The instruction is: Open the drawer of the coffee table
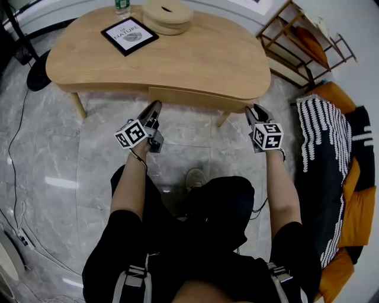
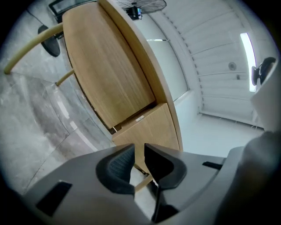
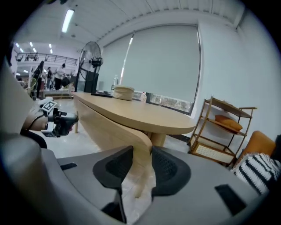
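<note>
The pale wooden coffee table [image 1: 195, 53] stands ahead of me, with its drawer front [image 1: 195, 98] set under the near edge. My left gripper [image 1: 156, 108] is at the drawer's left lower corner. In the left gripper view its jaws [image 2: 139, 158] stand nearly together, with the corner of the drawer [image 2: 147, 127] running into the narrow gap between them. My right gripper [image 1: 253, 110] is at the table's right near edge. In the right gripper view the pads [image 3: 142, 165] close on the table's curved wooden rim [image 3: 131, 132], and a table leg [image 3: 139, 189] shows below.
On the table lie a black-framed book [image 1: 129, 35], a stack of round wooden discs [image 1: 167, 16] and a bottle [image 1: 122, 6]. A wooden rack [image 1: 302, 41] and an orange sofa with a striped blanket [image 1: 328, 160] stand at the right. A fan base [image 1: 37, 74] and its cable are at the left.
</note>
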`<state>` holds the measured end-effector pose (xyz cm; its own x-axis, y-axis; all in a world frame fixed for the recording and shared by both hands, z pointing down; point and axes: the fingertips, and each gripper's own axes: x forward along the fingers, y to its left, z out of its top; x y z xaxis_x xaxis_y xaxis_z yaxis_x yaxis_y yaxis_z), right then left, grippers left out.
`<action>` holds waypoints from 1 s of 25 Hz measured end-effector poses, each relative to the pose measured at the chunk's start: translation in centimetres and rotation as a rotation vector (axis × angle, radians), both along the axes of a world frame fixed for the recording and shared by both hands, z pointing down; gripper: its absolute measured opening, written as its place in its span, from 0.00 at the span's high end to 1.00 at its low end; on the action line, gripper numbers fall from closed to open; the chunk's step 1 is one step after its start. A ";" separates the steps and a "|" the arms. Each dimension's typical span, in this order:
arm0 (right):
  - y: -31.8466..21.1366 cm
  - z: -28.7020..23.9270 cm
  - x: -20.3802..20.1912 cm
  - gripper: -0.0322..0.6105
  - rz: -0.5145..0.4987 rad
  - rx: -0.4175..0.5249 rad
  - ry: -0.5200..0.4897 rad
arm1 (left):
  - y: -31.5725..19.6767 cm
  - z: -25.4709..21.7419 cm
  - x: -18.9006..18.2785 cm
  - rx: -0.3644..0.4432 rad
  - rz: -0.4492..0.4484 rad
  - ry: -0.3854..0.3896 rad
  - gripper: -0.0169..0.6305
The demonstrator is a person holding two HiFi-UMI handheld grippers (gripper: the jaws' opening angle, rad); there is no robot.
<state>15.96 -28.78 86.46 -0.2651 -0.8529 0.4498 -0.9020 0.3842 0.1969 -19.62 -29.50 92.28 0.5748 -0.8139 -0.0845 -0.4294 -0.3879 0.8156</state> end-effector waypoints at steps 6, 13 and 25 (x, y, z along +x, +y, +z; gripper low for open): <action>-0.1 -0.2 0.3 0.71 -0.011 -0.005 -0.005 | 1.1 2.3 -1.3 -0.074 -0.054 0.000 0.77; -0.3 0.0 0.0 0.70 -0.085 -0.033 0.030 | -1.0 2.6 -1.3 -0.066 -0.049 -0.026 0.65; -0.8 -0.1 0.2 0.74 -0.133 -0.052 0.066 | -2.2 1.8 -0.6 0.021 0.060 -0.094 0.69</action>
<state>16.18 -29.54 86.35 -0.3424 -0.7875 0.5124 -0.8282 0.5105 0.2312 -20.21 -31.69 94.03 0.6290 -0.7762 -0.0445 -0.4789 -0.4319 0.7643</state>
